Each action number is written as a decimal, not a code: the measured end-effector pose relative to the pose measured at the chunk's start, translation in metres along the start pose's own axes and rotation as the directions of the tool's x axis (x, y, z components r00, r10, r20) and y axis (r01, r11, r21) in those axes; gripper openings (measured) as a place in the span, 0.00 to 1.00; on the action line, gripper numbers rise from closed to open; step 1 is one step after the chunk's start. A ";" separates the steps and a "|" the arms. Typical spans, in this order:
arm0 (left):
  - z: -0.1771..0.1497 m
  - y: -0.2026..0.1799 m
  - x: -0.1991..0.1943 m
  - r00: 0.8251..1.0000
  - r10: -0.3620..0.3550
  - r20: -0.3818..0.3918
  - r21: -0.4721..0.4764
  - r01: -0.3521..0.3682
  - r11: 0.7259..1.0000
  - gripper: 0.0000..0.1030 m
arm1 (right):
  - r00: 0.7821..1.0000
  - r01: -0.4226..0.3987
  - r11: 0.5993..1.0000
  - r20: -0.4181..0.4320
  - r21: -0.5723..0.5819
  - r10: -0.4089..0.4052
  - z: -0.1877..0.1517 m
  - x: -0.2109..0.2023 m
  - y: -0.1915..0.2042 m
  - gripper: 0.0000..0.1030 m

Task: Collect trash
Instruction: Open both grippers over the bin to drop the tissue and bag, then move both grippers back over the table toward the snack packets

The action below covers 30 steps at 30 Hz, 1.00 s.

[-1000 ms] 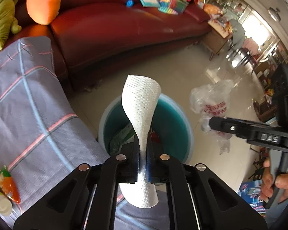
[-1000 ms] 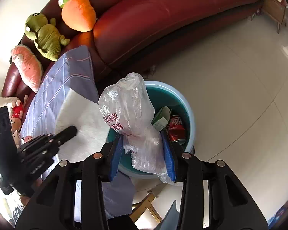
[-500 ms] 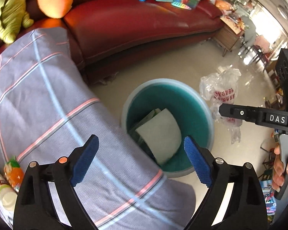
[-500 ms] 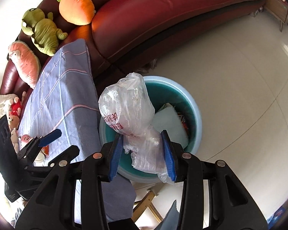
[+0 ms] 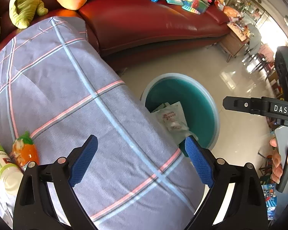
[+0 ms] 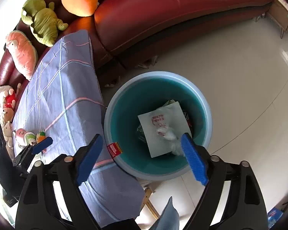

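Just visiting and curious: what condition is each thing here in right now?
Left hand-held gripper: open, empty, jaws just opened.
Right hand-held gripper: open, empty, jaws just opened.
Bin: upright, uncovered, holding trash.
Paper towel: flat inside bin.
Plastic bag: crumpled on the towel.

Bright daylight fills both views, pouring in from the windows far beyond the right jaw in the left wrist view. It throws hard glare across the glossy floor (image 5: 238,88) there and a sheen along the red sofa (image 5: 144,19) ahead of the jaws. The checked cloth (image 6: 67,88) under the left jaw reads crisp. Inside the bin (image 6: 122,99) ahead of the jaws it's shaded, so the print on the plastic bag (image 6: 161,122) is perhaps unreadable. Fisheye bending curves everything at the edges, with dark vignetted corners.
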<state>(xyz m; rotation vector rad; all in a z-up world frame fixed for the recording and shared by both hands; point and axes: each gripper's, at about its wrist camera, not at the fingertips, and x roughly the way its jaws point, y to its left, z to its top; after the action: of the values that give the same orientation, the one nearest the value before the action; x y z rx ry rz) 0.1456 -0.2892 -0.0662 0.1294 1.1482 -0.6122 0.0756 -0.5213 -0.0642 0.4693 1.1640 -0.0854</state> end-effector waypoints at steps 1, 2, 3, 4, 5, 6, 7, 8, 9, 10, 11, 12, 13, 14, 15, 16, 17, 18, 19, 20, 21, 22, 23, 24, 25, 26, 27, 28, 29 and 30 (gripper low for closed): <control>-0.002 0.002 -0.003 1.000 0.002 0.002 -0.001 -0.002 1.000 0.90 | 1.000 0.003 1.000 -0.003 -0.005 -0.003 -0.002 0.000 0.002 0.78; -0.003 0.003 -0.005 1.000 0.004 0.005 -0.003 -0.004 1.000 0.91 | 1.000 0.006 1.000 -0.006 -0.009 -0.006 -0.003 -0.001 0.004 0.78; -0.007 0.004 -0.008 1.000 0.006 0.007 -0.006 -0.006 1.000 0.91 | 1.000 0.009 1.000 -0.010 -0.012 -0.009 -0.005 -0.002 0.006 0.78; -0.010 0.006 -0.011 1.000 0.009 0.009 -0.009 -0.009 1.000 0.91 | 1.000 0.012 1.000 -0.013 -0.016 -0.012 -0.007 -0.003 0.009 0.79; -0.012 0.008 -0.014 1.000 0.012 0.012 -0.011 -0.012 1.000 0.91 | 1.000 0.014 1.000 -0.013 -0.020 -0.015 -0.009 -0.003 0.012 0.79; -0.016 0.011 -0.019 1.000 0.017 0.017 -0.015 -0.016 1.000 0.91 | 1.000 0.017 1.000 -0.013 -0.025 -0.018 -0.011 -0.005 0.015 0.79; -0.018 0.013 -0.022 1.000 0.020 0.022 -0.018 -0.019 1.000 0.91 | 1.000 0.019 0.999 -0.015 -0.035 -0.020 -0.013 -0.006 0.019 0.79; -0.022 0.016 -0.027 0.999 0.024 0.027 -0.022 -0.023 0.999 0.91 | 1.000 0.018 0.999 -0.017 -0.041 -0.019 -0.014 -0.006 0.023 0.79; -0.026 0.019 -0.032 0.999 0.029 0.032 -0.027 -0.028 0.999 0.91 | 1.000 0.015 0.999 -0.019 -0.047 -0.016 -0.017 -0.006 0.027 0.79; -0.028 0.022 -0.036 0.999 0.033 0.035 -0.030 -0.032 0.999 0.91 | 1.000 0.012 0.998 -0.022 -0.058 -0.014 -0.020 -0.006 0.034 0.79; -0.032 0.026 -0.041 0.999 0.038 0.039 -0.034 -0.036 0.999 0.91 | 1.000 0.009 0.998 -0.024 -0.067 -0.011 -0.022 -0.006 0.039 0.79; -0.035 0.029 -0.044 0.998 0.042 0.042 -0.036 -0.040 0.999 0.91 | 1.000 0.004 0.997 -0.026 -0.077 -0.006 -0.025 -0.006 0.045 0.79; -0.040 0.033 -0.049 0.998 0.049 0.046 -0.039 -0.047 0.998 0.91 | 1.000 -0.002 0.996 -0.029 -0.088 0.000 -0.028 -0.006 0.053 0.79; -0.044 0.038 -0.053 0.997 0.055 0.050 -0.043 -0.053 0.998 0.91 | 0.999 -0.007 0.995 -0.032 -0.097 0.004 -0.031 -0.005 0.059 0.79; -0.048 0.041 -0.058 0.997 0.061 0.053 -0.047 -0.059 0.997 0.91 | 0.999 -0.010 0.994 -0.035 -0.107 0.007 -0.033 -0.005 0.065 0.79; -0.054 0.047 -0.063 0.996 0.068 0.058 -0.052 -0.065 0.997 0.91 | 0.999 -0.013 0.993 -0.038 -0.118 0.009 -0.037 -0.005 0.072 0.79; -0.058 0.051 -0.067 0.995 0.072 0.062 -0.056 -0.068 0.996 0.91 | 0.999 -0.016 0.992 -0.041 -0.127 0.011 -0.040 -0.004 0.079 0.79; -0.061 0.056 -0.071 0.995 0.076 0.067 -0.060 -0.072 0.996 0.92 | 0.999 -0.018 0.991 -0.044 -0.136 0.012 -0.043 -0.004 0.086 0.79; -0.066 0.062 -0.077 0.994 0.081 0.073 -0.068 -0.077 0.995 0.92 | 0.999 -0.020 0.989 -0.048 -0.148 0.013 -0.046 -0.004 0.094 0.79; -0.069 0.067 -0.081 0.993 0.086 0.078 -0.075 -0.080 0.994 0.92 | 0.999 -0.021 0.987 -0.049 -0.158 0.013 -0.049 -0.004 0.101 0.79; -0.074 0.074 -0.086 0.992 0.091 0.084 -0.086 -0.084 0.993 0.92 | 0.999 -0.020 0.986 -0.049 -0.168 0.012 -0.051 -0.005 0.107 0.79; -0.078 0.079 -0.090 0.992 0.093 0.087 -0.093 -0.085 0.992 0.92 | 0.999 -0.018 0.983 -0.048 -0.181 0.010 -0.053 -0.006 0.115 0.79; -0.082 0.085 -0.094 0.991 0.096 0.091 -0.099 -0.087 0.991 0.92 | 0.999 -0.016 0.981 -0.046 -0.191 0.008 -0.055 -0.007 0.121 0.79; -0.085 0.090 -0.098 0.991 0.101 0.093 -0.102 -0.091 0.991 0.92 | 0.999 -0.014 0.980 -0.045 -0.200 0.005 -0.057 -0.008 0.127 0.79; -0.090 0.097 -0.103 0.989 0.110 0.096 -0.104 -0.100 0.990 0.92 | 0.999 -0.011 0.978 -0.043 -0.211 0.002 -0.059 -0.009 0.135 0.79; -0.094 0.103 -0.107 0.988 0.120 0.098 -0.106 -0.110 0.988 0.92 | 0.999 -0.011 0.976 -0.044 -0.218 0.002 -0.061 -0.010 0.141 0.79; -0.100 0.111 -0.114 0.986 0.132 0.103 -0.108 -0.121 0.987 0.92 | 0.999 -0.012 0.974 -0.046 -0.225 0.001 -0.063 -0.010 0.147 0.79; -0.105 0.118 -0.119 0.984 0.142 0.108 -0.114 -0.129 0.985 0.92 | 0.999 -0.014 0.972 -0.049 -0.235 0.003 -0.066 -0.010 0.156 0.79; -0.109 0.124 -0.124 0.983 0.148 0.111 -0.116 -0.135 0.984 0.92 | 0.999 -0.017 0.969 -0.050 -0.245 0.005 -0.069 -0.011 0.163 0.79; -0.115 0.133 -0.131 0.980 0.158 0.118 -0.117 -0.144 0.983 0.92 | 0.999 -0.019 0.967 -0.052 -0.253 0.006 -0.072 -0.011 0.170 0.79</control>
<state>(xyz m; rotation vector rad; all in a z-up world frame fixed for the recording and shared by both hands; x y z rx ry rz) 0.0860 -0.0821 -0.0268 0.0829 1.0357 -0.4162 0.0605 -0.3411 -0.0243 0.2528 1.2030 0.0865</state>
